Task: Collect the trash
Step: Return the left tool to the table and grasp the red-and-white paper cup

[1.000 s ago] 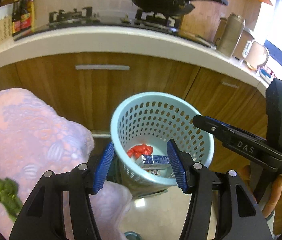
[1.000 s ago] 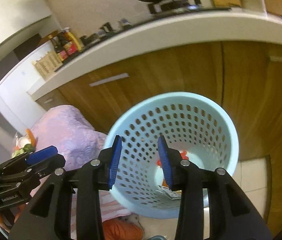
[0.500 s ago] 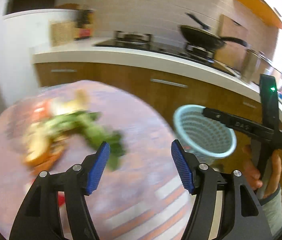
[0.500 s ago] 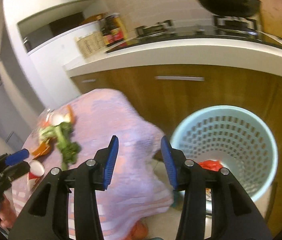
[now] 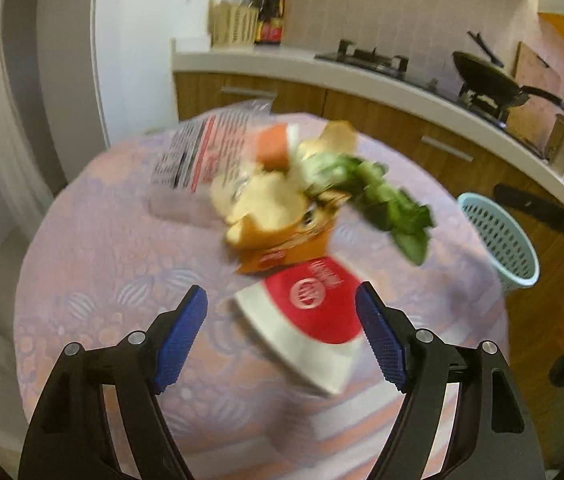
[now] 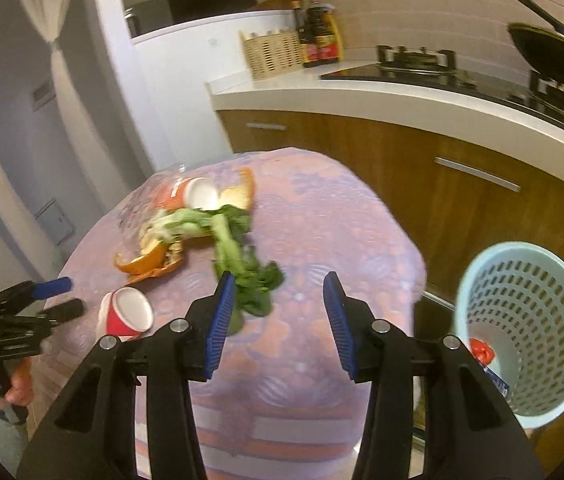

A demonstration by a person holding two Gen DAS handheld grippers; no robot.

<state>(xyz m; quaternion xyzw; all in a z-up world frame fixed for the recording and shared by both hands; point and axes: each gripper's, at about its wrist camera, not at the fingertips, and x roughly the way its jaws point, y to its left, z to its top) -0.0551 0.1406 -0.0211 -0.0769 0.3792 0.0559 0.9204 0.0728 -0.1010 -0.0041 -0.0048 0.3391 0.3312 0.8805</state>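
Observation:
Trash lies heaped on a round table under a pink patterned cloth (image 5: 94,264): a tipped red and white paper cup (image 5: 314,312), orange peel (image 5: 278,208), leafy greens (image 5: 386,200) and a printed plastic wrapper (image 5: 198,152). My left gripper (image 5: 282,336) hovers just before the cup, jaws opening, nothing between them. My right gripper (image 6: 280,320) hangs over the cloth beside the greens (image 6: 238,256), jaws opening and empty. The red cup (image 6: 126,316) and the peel (image 6: 150,260) lie to its left. The light blue perforated bin (image 6: 522,328) stands on the floor at right with red trash inside.
Wooden cabinets under a white counter (image 6: 402,100) run behind the table, with a stove, a black wok (image 5: 486,76), sauce bottles (image 6: 318,36) and a wicker basket (image 6: 272,54). A white fridge stands at left. The bin (image 5: 502,236) sits between table and cabinets.
Both grippers swung left from above the bin to the table, so the trash heap now fills the views. Both pairs of jaws stand wider than before, the left most clearly.

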